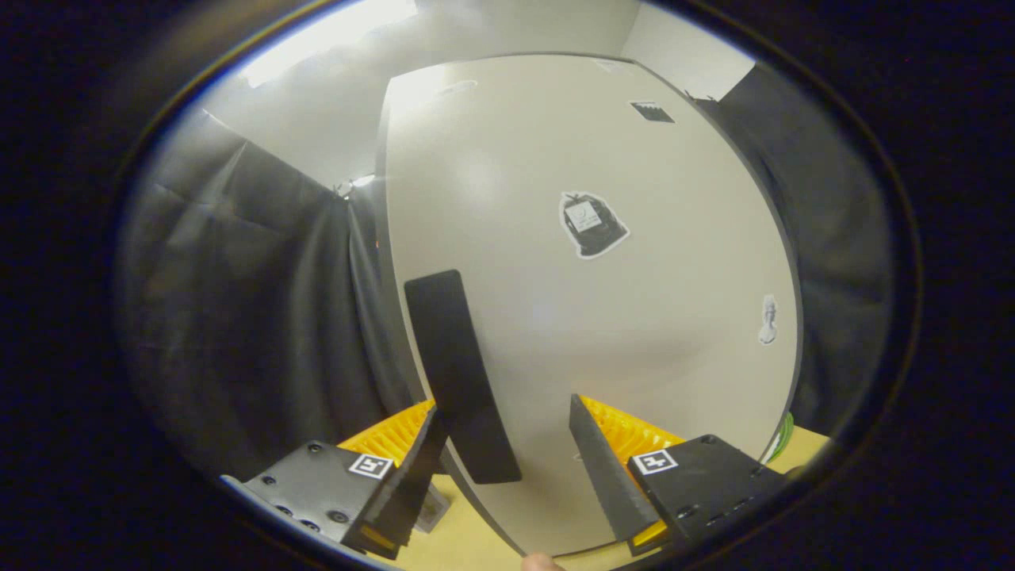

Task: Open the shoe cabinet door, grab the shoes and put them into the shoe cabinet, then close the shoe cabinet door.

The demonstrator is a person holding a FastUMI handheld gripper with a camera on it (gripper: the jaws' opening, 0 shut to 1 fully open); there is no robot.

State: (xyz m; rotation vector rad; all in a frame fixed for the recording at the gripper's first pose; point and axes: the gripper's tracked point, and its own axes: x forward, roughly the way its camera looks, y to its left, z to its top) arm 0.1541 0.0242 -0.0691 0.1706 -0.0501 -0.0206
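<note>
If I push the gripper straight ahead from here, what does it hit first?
Most likely the black handle on the pale cabinet door. The open gripper has it just ahead, near one finger, with the door panel right behind. Depth is hard to judge.

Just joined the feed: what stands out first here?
A large pale cabinet door faces the tool, with a long black handle near its left edge. The open tool straddles that handle's lower end, one finger on each side. A black-and-white sticker sits higher on the door.
</note>
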